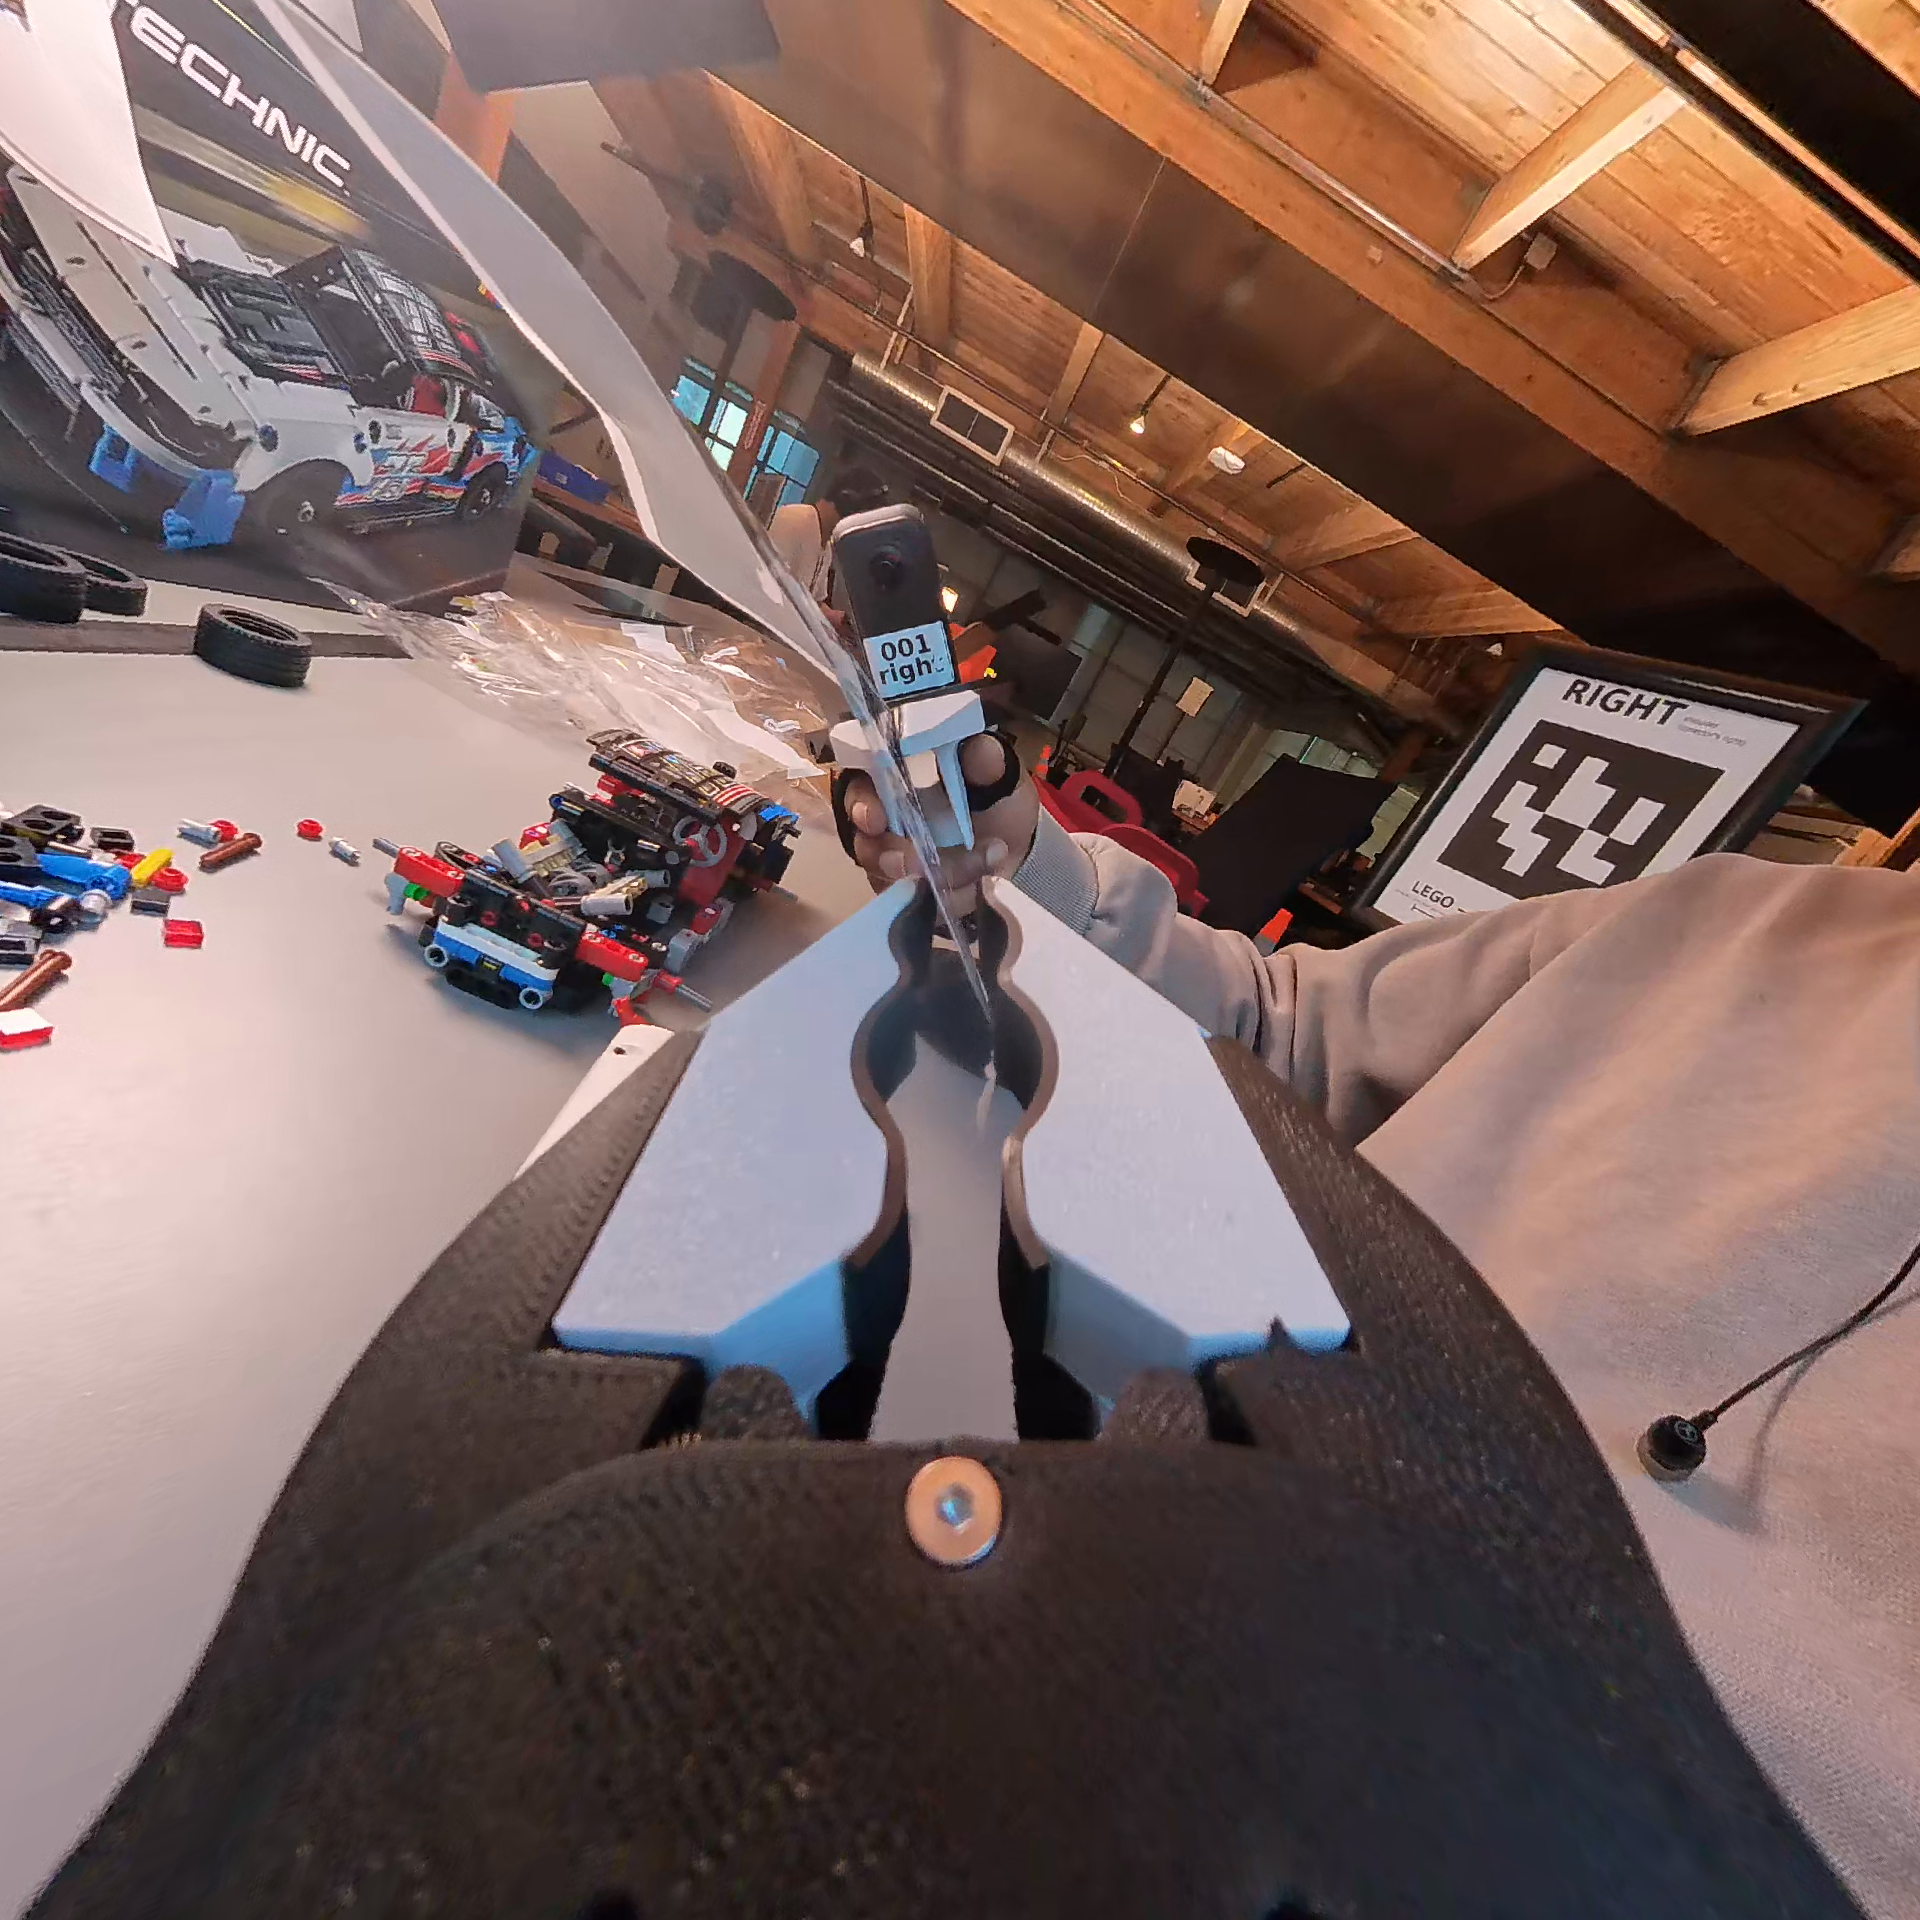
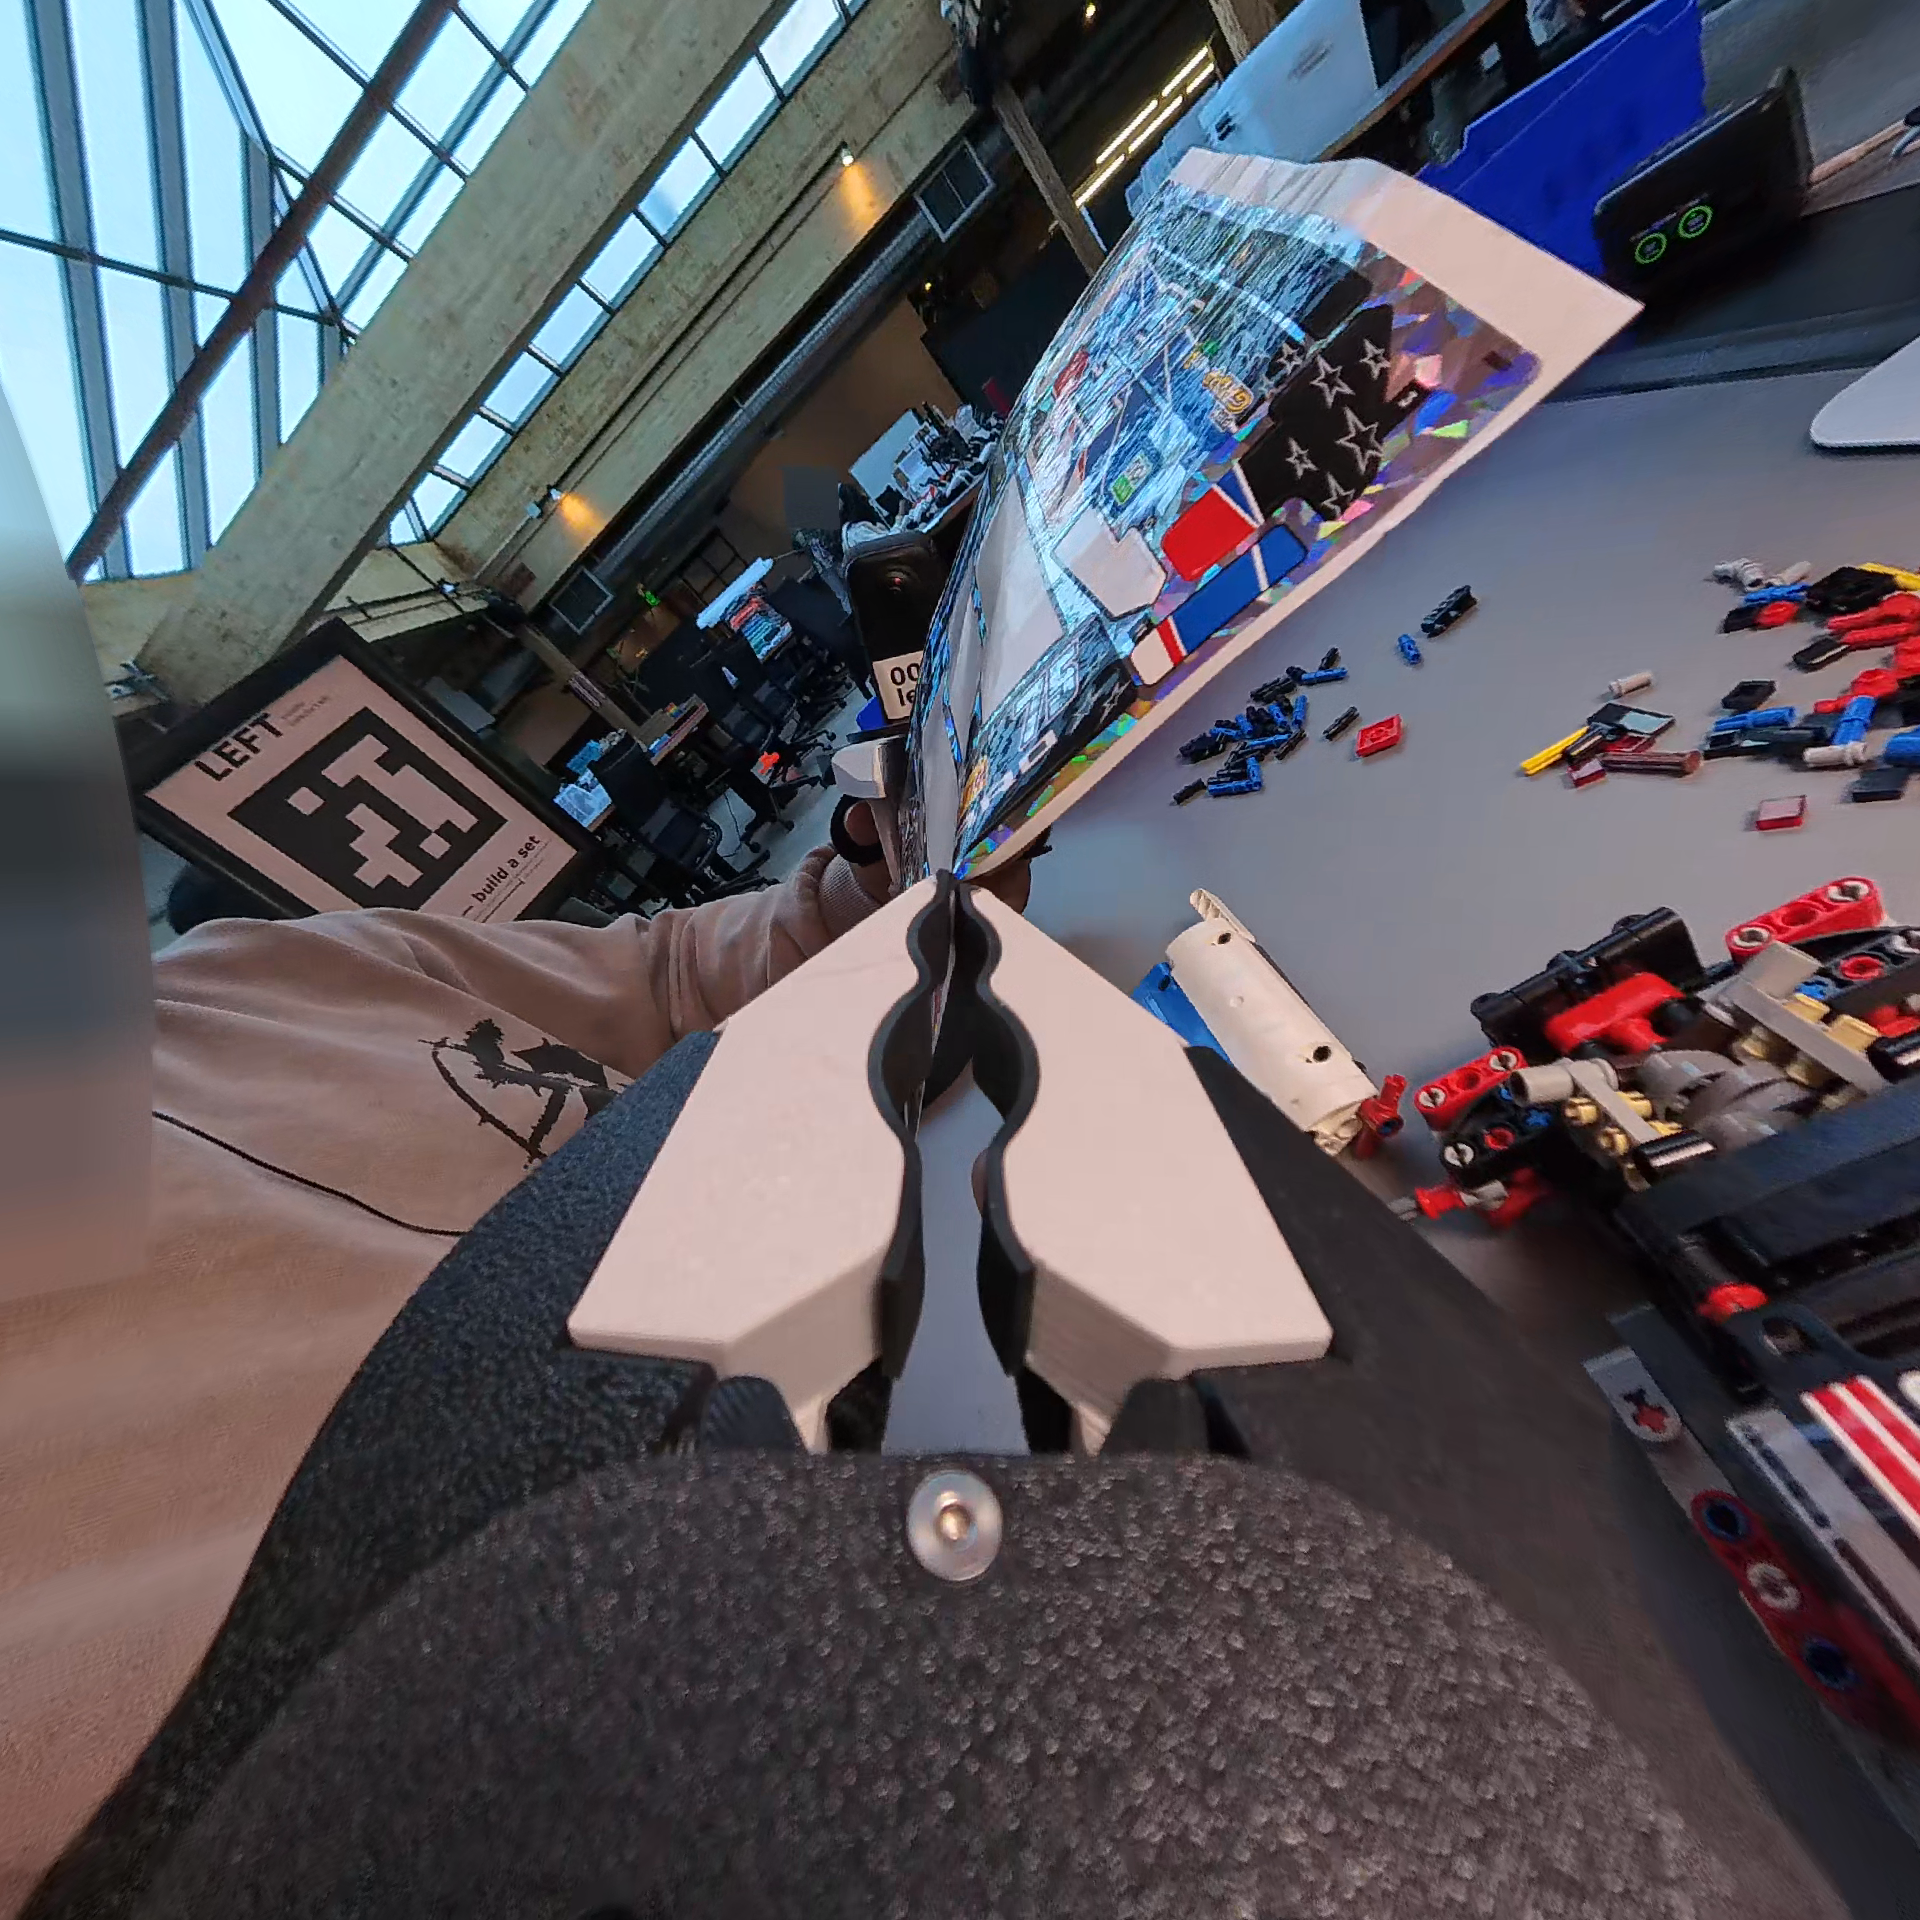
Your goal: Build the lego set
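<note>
Both grippers hold one sticker sheet up above the grey table. In the left wrist view my left gripper (image 1: pixel 961 896) is shut on the sheet's near edge, and its white back (image 1: pixel 582 343) rises up and to the left. In the right wrist view my right gripper (image 2: pixel 948 896) is shut on the same sheet, whose shiny printed side (image 2: pixel 1195 468) fans up to the right. The partly built red, black and blue car (image 1: pixel 613 883) sits on the table; it also shows in the right wrist view (image 2: pixel 1662 1060). Loose pieces (image 2: pixel 1818 675) lie scattered beyond it.
The set's box (image 1: pixel 239 343) stands at the back left, with black tyres (image 1: pixel 252 644) and a clear plastic bag (image 1: pixel 582 665) before it. A white panel piece (image 2: pixel 1268 1029) lies beside the car. Framed marker boards (image 1: pixel 1600 800) (image 2: pixel 353 790) and the person's torso flank the grippers. Tip to tip, the grippers are about 12 cm apart.
</note>
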Tool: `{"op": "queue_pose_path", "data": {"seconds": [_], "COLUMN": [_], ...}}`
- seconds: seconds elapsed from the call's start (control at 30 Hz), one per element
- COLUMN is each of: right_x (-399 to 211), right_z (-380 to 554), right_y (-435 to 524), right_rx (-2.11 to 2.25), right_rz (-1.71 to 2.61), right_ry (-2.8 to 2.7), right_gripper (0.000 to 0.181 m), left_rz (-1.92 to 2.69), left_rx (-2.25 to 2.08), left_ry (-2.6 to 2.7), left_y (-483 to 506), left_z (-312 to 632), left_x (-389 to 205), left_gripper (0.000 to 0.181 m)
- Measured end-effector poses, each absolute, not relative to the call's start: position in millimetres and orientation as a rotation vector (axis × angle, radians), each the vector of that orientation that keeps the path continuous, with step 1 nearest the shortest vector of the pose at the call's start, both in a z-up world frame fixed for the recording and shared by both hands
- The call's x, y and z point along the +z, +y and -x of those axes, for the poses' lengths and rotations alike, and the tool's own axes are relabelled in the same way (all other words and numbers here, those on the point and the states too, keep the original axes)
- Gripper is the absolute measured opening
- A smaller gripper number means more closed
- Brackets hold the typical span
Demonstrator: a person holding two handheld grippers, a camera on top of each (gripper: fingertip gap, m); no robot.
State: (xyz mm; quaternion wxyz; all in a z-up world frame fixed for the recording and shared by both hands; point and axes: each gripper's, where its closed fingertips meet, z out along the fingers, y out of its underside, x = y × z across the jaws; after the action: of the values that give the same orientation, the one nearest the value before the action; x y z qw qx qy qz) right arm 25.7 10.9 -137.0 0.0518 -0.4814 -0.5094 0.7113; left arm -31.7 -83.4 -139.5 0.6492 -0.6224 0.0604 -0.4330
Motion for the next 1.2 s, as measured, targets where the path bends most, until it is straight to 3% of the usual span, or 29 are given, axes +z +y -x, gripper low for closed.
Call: {"op": "queue_pose_path", "data": {"seconds": [0.9, 1.03, 1.1, 1.2], "right_x": [-126.4, -120.4, -108.1, -80.8], "right_z": [-25.4, -15.2, -11.5, -22.2], "right_y": [6.1, 17.1, 32.6, 28.4], "right_rx": [2.166, 1.942, 1.704, 1.289], "right_rz": [1.382, 1.281, 1.185, 0.886], "right_ry": [-1.516, -1.436, -1.336, -1.311], "right_gripper": [0.000, 0.009, 0.024, 0.030], "left_rz": [1.473, 1.417, 1.387, 1.362], "left_rx": [-0.943, -0.963, -0.945, -0.884], "left_ry": [0.243, 0.226, 0.203, 0.142], "left_y": [-85.2, -87.9, -88.0, -85.1], "left_z": [14.4, 15.8, 20.9, 35.2], "left_x": [-146.2, -136.9, -131.6, -127.9], "left_gripper": [0.000, 0.000, 0.000, 0.000]}}
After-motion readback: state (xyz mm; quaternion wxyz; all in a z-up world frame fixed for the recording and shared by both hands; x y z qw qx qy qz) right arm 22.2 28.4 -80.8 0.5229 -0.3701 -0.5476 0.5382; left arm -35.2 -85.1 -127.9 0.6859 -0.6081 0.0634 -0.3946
